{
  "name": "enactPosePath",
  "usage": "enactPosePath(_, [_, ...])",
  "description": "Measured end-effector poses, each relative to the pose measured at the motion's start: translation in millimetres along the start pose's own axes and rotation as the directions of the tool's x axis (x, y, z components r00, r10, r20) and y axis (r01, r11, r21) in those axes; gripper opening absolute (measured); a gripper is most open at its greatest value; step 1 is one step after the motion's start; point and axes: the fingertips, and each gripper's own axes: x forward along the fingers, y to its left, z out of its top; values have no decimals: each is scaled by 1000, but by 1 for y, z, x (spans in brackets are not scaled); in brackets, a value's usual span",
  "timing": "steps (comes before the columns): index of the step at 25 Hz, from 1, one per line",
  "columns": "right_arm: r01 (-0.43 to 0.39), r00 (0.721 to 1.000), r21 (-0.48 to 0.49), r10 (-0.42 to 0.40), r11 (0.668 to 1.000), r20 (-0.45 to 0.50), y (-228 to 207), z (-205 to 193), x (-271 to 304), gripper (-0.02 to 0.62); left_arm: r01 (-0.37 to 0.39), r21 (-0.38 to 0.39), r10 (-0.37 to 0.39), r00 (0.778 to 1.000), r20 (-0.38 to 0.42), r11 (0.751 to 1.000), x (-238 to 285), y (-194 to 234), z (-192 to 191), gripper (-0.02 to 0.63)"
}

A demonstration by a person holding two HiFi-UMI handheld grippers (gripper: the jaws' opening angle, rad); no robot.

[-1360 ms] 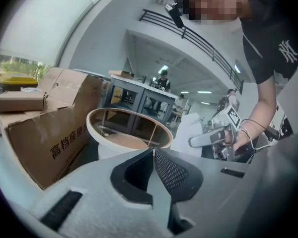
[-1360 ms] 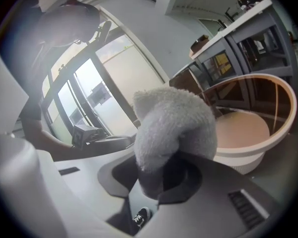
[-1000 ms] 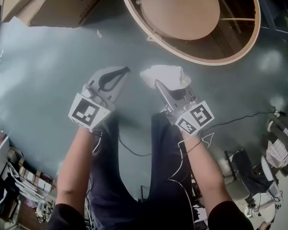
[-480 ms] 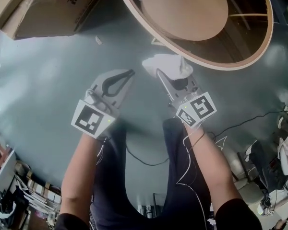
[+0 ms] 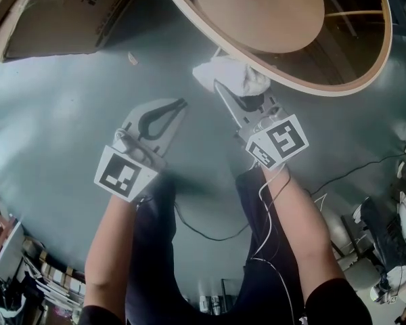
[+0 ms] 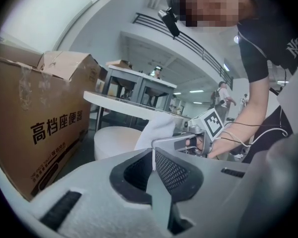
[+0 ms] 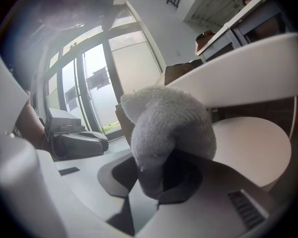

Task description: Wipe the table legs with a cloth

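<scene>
My right gripper [image 5: 224, 90] is shut on a bunched white cloth [image 5: 227, 74], and the cloth lies against the pale rim of the round table [image 5: 338, 80]. In the right gripper view the cloth [image 7: 169, 128] bulges out of the jaws, with the table's edge [image 7: 248, 78] just beyond and a round lower disc [image 7: 253, 143] under it. A thin pale strut [image 5: 355, 12] shows inside the rim. My left gripper [image 5: 179, 104] hovers to the cloth's left over the floor, its jaws shut with nothing between them. The left gripper view also shows the cloth [image 6: 156, 128].
A cardboard box [image 5: 61, 12] stands at the far left, close to the table; it fills the left of the left gripper view [image 6: 35, 128]. A black cable [image 5: 352, 175] trails over the grey floor at right. Clutter lines both lower corners.
Both grippers have moved forward toward the round table. The cloth, which was short of the rim a second ago, now touches it. The left gripper stays shut and empty.
</scene>
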Motion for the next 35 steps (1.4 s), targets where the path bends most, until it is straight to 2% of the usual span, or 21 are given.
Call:
enactPosePath(6, [25,1000,-9,-25,1000,11,-21,-14,4,80,2,27,-2,1000,-4,1000,4,7,-11,6])
enactPosePath(16, [9,1000,-30,-9,1000,-17,-38,-53,18,78,26,70,-24,999,-30,997,22,17,-35,6])
enactPosePath(35, [58,997,-16,-58,998,-47,-79,-145,46,78,6,164,-7,1000,7,986,59,74,-69,6])
